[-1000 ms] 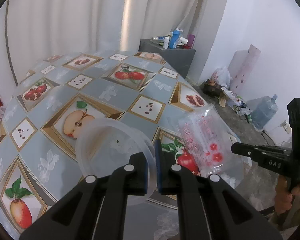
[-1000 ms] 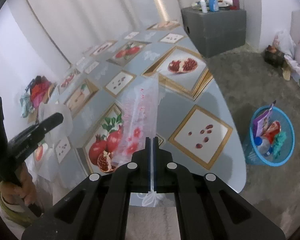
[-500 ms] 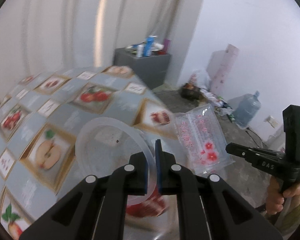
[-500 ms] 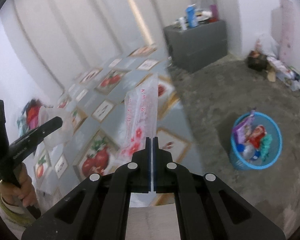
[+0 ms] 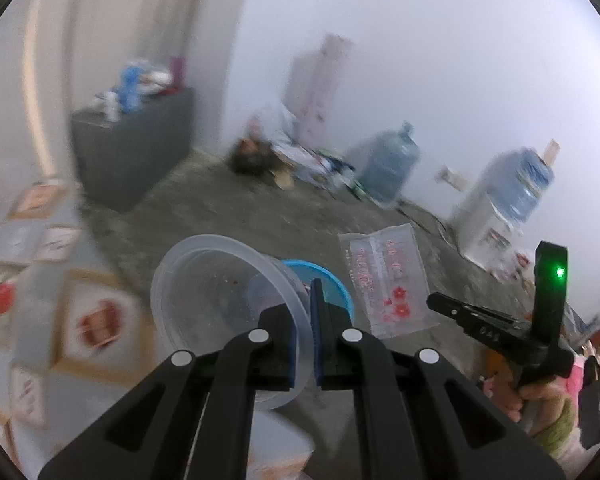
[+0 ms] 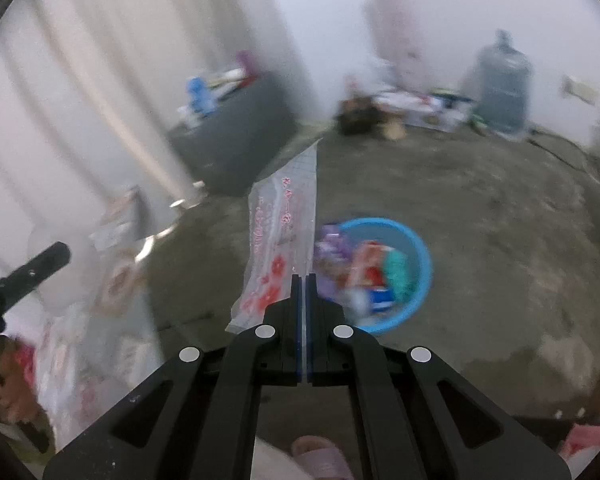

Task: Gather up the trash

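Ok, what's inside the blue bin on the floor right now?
The blue bin already holds blurred colourful trash: purple, red and teal pieces near the top. The clear wrapper in the right gripper covers its left edge; anything deeper is hidden.

A grey cabinet (image 5: 134, 152) topped with blurred bottles (image 5: 130, 88) is seen by pale curtains (image 6: 80, 92), a fruit-print tablecloth (image 5: 40, 312) lower left, and two water jugs (image 5: 390, 164) stood along the wall.
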A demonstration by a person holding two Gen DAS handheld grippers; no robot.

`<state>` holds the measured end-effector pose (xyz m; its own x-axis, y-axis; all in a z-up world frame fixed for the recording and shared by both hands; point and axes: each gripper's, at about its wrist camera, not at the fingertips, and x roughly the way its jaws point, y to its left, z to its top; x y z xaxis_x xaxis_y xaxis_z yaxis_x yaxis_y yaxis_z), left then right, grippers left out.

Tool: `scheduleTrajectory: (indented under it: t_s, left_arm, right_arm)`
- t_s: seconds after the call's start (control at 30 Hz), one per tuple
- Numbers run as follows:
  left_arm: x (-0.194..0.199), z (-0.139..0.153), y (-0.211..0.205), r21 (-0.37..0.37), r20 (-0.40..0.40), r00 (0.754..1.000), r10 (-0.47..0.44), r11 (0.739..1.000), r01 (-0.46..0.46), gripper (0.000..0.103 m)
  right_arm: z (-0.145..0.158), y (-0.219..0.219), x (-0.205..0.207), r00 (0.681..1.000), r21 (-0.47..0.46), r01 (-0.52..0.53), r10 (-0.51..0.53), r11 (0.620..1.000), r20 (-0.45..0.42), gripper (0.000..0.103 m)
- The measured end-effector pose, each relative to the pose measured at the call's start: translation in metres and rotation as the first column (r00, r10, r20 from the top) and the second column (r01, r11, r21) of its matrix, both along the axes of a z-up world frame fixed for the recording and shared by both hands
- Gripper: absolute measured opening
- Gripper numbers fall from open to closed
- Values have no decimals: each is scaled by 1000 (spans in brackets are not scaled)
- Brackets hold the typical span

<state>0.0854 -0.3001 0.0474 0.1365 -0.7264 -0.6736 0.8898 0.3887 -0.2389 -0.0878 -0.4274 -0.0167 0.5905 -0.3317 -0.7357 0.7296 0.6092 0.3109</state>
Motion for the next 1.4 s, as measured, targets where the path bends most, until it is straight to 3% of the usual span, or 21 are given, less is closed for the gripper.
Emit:
scheduleTrajectory:
  t_s: [0.23,0.47,0.53,0.57,0.6,0.63,0.73,0.83,1.0,1.1,1.17,1.3,1.4]
  left_arm:
    - [-4,-51,-109,146,-105,987,-118,980,133,6]
    - [-9,-108,-199,278,-126,975,-185,937,213,7]
    - [-9,-125,-225,317,-135,971,-198,920,231,24]
    - [-8,-133,-232,331,-131,972,-194,916,228,53]
    - [-6,-141,-242,351,-113,977,-182,912,210,67]
    - [-5,-145,-246,355,-93,981,-170,915,192,67]
    - [-3,-153,-256,375,-85,986,-143,912,164,67]
    - [-1,-145,-242,337,-106,985,-135,927,163,69]
    - [1,-114,-216,292,-33,989,-146,945,149,70]
    - [1,-83,-190,237,-5,990,-140,962,137,70]
    - [-1,-60,-169,192,16,991,-133,973,128,71]
    - [-7,-13,-112,99,73,992,-99,991,92,82]
    - [-8,21,-54,25,110,994,-21,1000,18,94]
  right_arm:
    - [-60,-53,-9,992,115,125,-121,985,-44,0]
    - [-117,-95,10,983,256,182,-170,949,-69,1]
    - [-139,-109,21,985,305,170,-160,937,-59,6]
    - [-149,-114,23,985,331,170,-159,928,-60,16]
    - [-161,-120,27,984,350,177,-160,920,-77,23]
    - [-177,-126,31,978,352,201,-168,914,-120,32]
    - [-193,-132,24,968,383,246,-207,890,-142,32]
    - [-186,-127,7,964,383,264,-236,885,-119,33]
    - [-165,-121,-11,963,325,269,-245,907,-112,36]
    - [-146,-116,-21,964,267,264,-248,927,-94,39]
    - [-115,-100,-25,971,187,238,-229,953,-70,42]
    - [-61,-66,-15,990,33,141,-141,989,-21,60]
    - [-14,-28,-7,999,-104,50,-49,993,13,78]
